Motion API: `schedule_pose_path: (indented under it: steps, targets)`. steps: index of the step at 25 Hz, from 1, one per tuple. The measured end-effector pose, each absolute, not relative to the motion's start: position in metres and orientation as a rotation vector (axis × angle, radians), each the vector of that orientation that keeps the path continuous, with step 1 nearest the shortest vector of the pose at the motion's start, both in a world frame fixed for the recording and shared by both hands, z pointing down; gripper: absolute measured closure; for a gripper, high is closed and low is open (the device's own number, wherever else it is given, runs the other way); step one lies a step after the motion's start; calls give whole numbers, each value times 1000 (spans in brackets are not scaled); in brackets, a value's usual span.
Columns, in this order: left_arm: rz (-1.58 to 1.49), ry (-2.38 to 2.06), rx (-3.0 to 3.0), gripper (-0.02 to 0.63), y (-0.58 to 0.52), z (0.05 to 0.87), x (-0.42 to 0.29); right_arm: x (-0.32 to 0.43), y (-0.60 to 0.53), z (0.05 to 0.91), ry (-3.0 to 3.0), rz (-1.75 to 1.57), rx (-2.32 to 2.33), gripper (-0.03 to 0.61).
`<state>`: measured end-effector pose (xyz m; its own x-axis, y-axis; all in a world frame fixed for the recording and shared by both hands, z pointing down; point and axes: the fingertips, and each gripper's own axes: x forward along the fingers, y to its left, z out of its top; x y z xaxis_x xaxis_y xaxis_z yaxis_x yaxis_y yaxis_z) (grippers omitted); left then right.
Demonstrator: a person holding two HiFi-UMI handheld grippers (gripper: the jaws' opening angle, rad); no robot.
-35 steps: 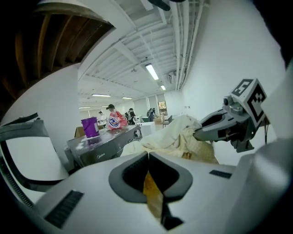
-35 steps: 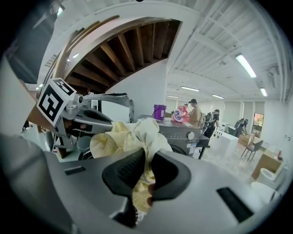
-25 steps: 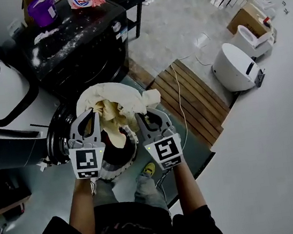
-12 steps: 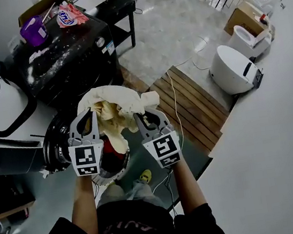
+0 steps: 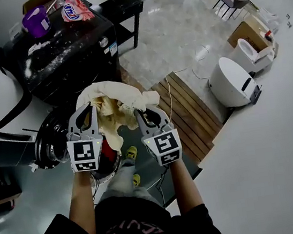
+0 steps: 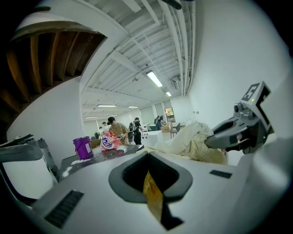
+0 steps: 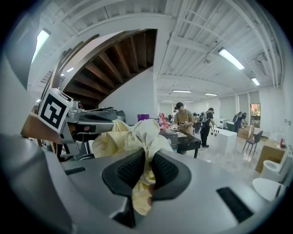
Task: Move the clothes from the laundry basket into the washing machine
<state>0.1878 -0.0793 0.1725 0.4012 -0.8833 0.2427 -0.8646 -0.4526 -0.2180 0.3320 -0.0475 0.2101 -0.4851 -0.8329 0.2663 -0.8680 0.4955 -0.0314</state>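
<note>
The black washing machine point(image 5: 73, 59) stands at about 11 o'clock from the load in the head view. A purple jug point(image 5: 36, 21) sits on top of it, and its round door point(image 5: 50, 146) hangs open low at 9 o'clock.

The left gripper point(image 5: 87, 112) has its fingers pressed together on a thin yellow strip of the cream cloth point(image 5: 112, 98). In the left gripper view, only a narrow tail of fabric passes between them point(image 6: 149, 170). The cloth hangs in the air between the two tools as a loose, crumpled bundle. It is above the laundry basket point(image 5: 105, 171), which shows at 6 o'clock beneath it.

The right gripper point(image 5: 142, 115) pinches a thicker gathered fold, its fingers nearly shut around the wad point(image 7: 146, 170).

The cloth looks light, soft and limp. It will probably sag, drape and swing rather than hold a shape, and loose ends may trail. The left hold is slight and could slip out under a tug, while the bunched fold on the right seems safer. The best places to hold it are gathered folds near the bulk of the bundle, so that less fabric dangles to catch on the door rim.
</note>
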Motion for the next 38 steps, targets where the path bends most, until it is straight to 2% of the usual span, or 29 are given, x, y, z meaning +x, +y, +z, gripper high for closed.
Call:
schedule_pose_path:
  steps: [20, 28, 38]
  targets:
    - [-391, 2072, -2515, 597, -246, 251, 108, 258, -256, 271, -2557, 242, 1071, 534]
    - [-425, 2195, -2470, 597, -263, 272, 87, 237, -290, 287, -2588, 270, 995, 534]
    - [-516, 2396, -2365, 597, -279, 327, 76, 218, -326, 346, -2626, 313, 806, 534]
